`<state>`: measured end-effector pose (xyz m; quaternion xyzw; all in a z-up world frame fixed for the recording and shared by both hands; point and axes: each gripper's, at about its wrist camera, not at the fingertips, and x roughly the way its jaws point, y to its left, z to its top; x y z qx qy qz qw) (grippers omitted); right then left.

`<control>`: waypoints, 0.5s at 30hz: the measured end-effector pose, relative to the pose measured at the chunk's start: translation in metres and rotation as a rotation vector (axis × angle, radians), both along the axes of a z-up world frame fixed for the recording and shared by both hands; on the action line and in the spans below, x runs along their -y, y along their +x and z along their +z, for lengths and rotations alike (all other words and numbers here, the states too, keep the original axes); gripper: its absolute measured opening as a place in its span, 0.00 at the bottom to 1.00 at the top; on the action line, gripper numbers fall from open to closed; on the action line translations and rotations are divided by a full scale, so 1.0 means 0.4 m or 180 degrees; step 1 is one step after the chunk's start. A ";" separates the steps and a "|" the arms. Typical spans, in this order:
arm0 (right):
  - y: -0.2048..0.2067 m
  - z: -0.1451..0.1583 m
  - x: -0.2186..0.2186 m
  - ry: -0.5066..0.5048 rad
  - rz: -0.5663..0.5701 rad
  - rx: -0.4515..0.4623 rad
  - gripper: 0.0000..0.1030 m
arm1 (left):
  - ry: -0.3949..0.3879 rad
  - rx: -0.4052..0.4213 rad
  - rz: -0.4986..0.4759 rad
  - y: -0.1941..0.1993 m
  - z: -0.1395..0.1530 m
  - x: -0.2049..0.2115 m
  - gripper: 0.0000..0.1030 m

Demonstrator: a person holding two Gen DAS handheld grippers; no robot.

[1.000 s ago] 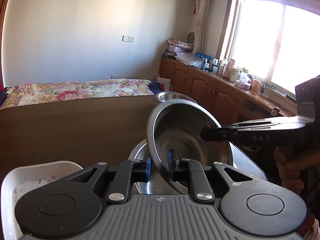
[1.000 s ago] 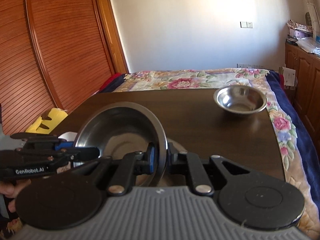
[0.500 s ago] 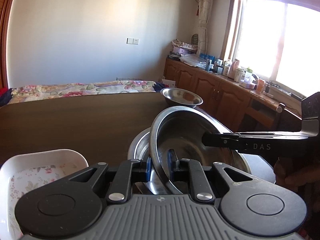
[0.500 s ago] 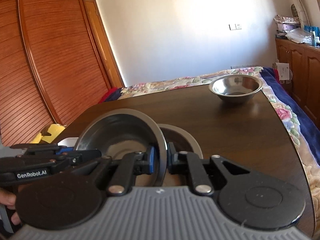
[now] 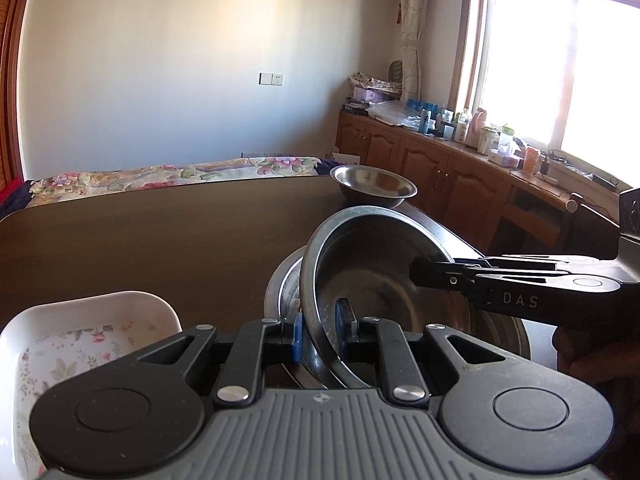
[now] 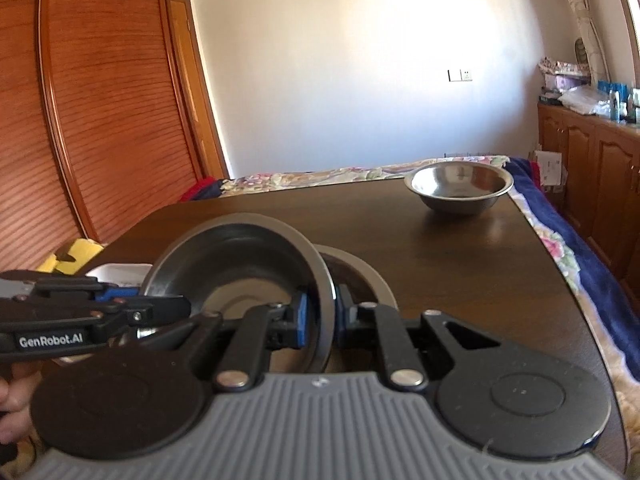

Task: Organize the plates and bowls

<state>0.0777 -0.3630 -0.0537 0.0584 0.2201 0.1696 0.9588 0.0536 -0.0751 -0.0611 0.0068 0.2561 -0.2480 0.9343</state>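
A steel plate (image 5: 372,276) is held tilted by both grippers, just above a second steel plate (image 5: 286,280) lying on the dark wooden table (image 5: 160,232). My left gripper (image 5: 320,330) is shut on the tilted plate's near rim. My right gripper (image 6: 320,320) is shut on the opposite rim of the tilted plate (image 6: 240,256), and shows from the side in the left wrist view as the right gripper (image 5: 420,274). A smaller steel bowl (image 6: 460,188) stands alone at the table's far right corner. The lower plate (image 6: 360,276) peeks out behind the held one.
A white floral dish (image 5: 80,336) sits on the table at the near left. A bed with a flowered cover (image 5: 160,174) runs behind the table. Wooden cabinets (image 5: 440,172) with bottles stand under the window, and a slatted wooden wardrobe (image 6: 80,120) is at left.
Both grippers have lowered the tilted plate toward the plate lying on the table, and its tilt has flattened somewhat. The grips have not changed.
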 end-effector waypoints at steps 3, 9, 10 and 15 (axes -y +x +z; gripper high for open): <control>0.000 0.004 -0.007 -0.0124 -0.0008 0.0006 0.15 | 0.0027 0.0019 0.0011 -0.002 -0.002 0.003 0.17; -0.001 0.011 -0.023 -0.0405 0.0033 0.0025 0.14 | -0.0012 0.0032 0.0051 -0.010 -0.001 0.005 0.17; -0.001 0.011 -0.027 -0.0446 0.0041 0.0026 0.14 | -0.0017 0.0036 0.0056 -0.009 0.000 0.003 0.17; -0.001 0.013 -0.042 -0.0599 0.0080 0.0020 0.14 | -0.0025 0.0094 0.0093 -0.023 0.010 -0.010 0.17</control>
